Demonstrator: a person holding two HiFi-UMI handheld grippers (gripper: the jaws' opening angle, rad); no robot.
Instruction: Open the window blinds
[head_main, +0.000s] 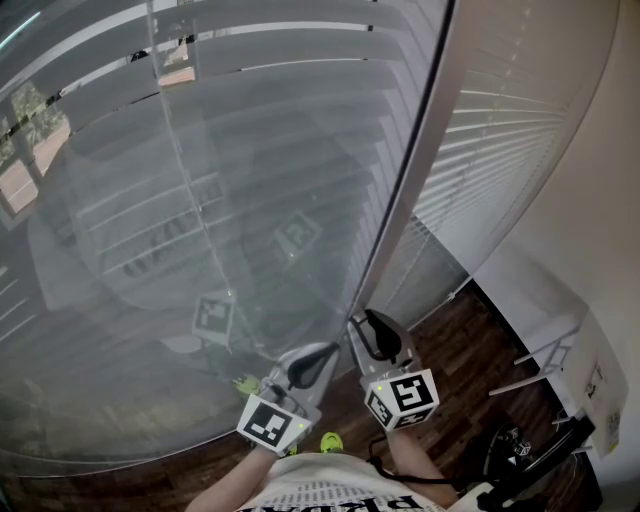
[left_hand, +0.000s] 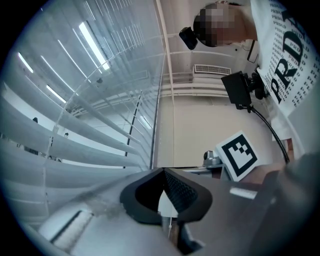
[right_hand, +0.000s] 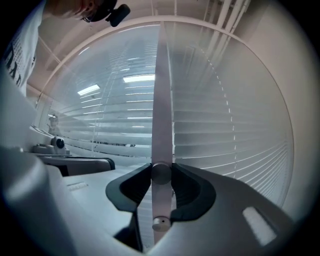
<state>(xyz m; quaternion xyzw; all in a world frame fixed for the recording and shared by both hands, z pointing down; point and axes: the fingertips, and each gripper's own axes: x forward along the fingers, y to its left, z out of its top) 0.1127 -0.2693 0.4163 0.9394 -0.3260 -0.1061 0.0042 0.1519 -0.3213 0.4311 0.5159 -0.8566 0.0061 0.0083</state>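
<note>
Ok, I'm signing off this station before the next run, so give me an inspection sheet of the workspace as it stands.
Surface: dark wood floor below the window; no table seen.
Job's things: left blind, slats partly tilted, outdoors showing at its upper left; right blind; pale wand hanging in front of the blinds.
Clutter: white frame and black gear on the floor at right.
Grippers: right tongs shut on the wand; left tongs tips together, nothing clearly held.
Cables: black cable running from a black box.
Surroundings: cream wall, ceiling vent.
</note>
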